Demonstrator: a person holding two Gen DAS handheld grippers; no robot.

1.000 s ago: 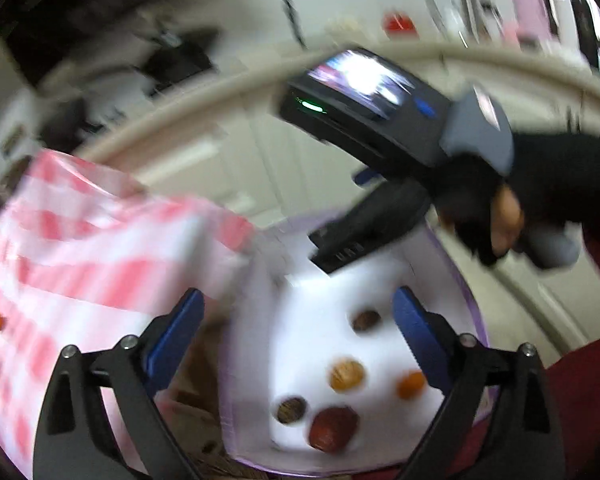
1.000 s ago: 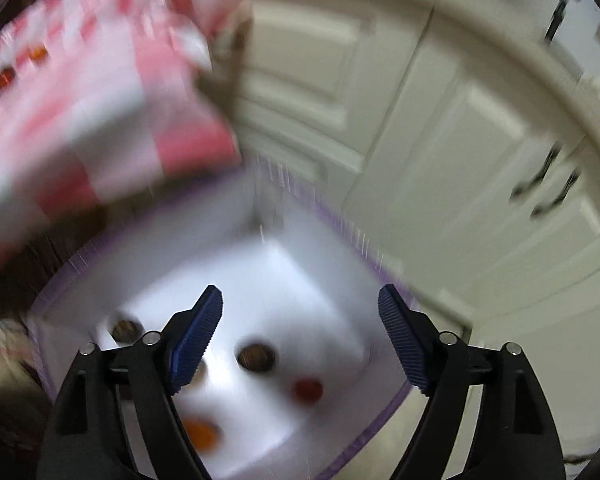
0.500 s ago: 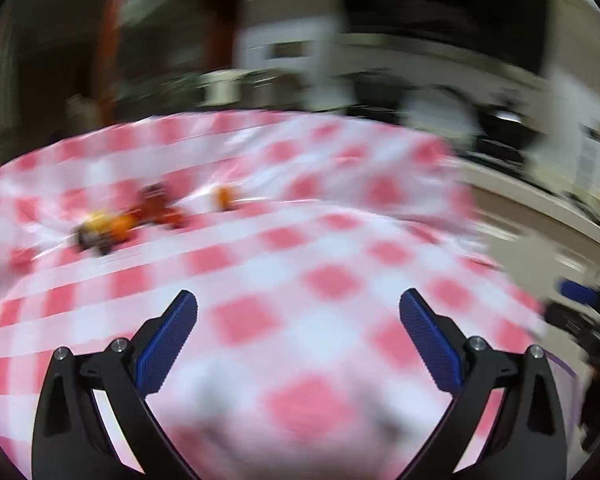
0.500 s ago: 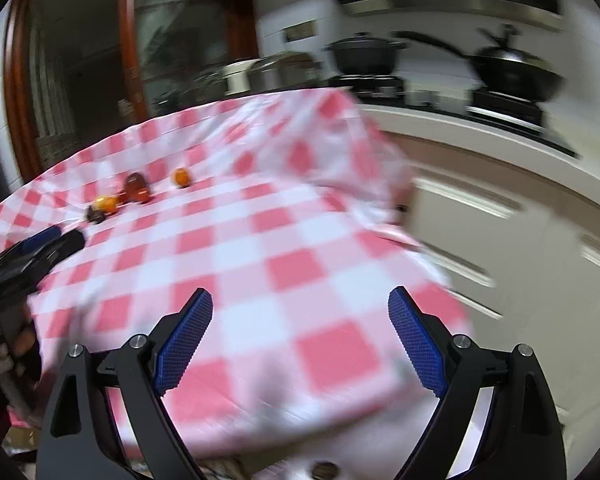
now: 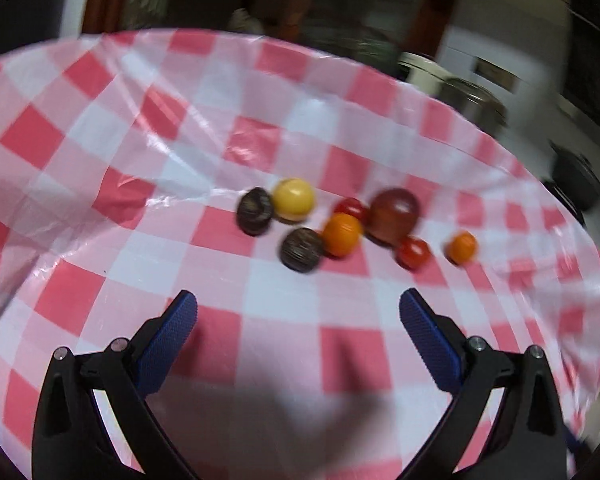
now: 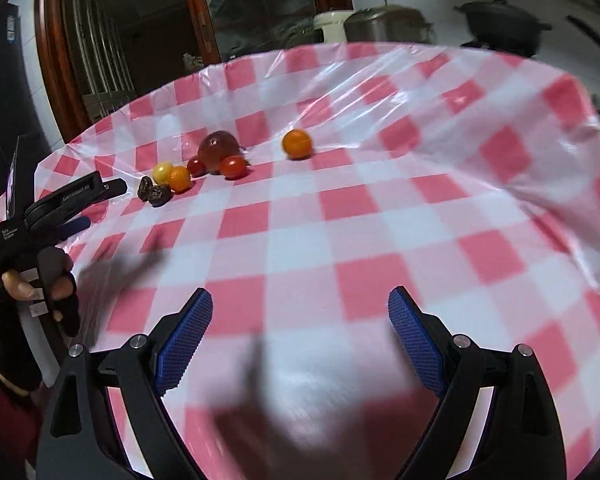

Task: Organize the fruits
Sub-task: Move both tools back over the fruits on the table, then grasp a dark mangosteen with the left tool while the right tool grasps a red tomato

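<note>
Both grippers are empty with jaws spread wide. The left gripper (image 5: 298, 322) sits just short of the fruit cluster, which lies dead ahead on the checked bench (image 5: 100, 160), slightly right of centre. The right gripper (image 6: 300, 320) hangs well back, so I'd say left goes first.

Count: two dark wrinkled fruits (image 5: 301, 249), one yellow fruit (image 5: 293, 199), two orange fruits (image 5: 341, 234), two small red tomatoes (image 5: 413, 253) and one big reddish-brown fruit (image 5: 395, 214). That's eight.
</note>
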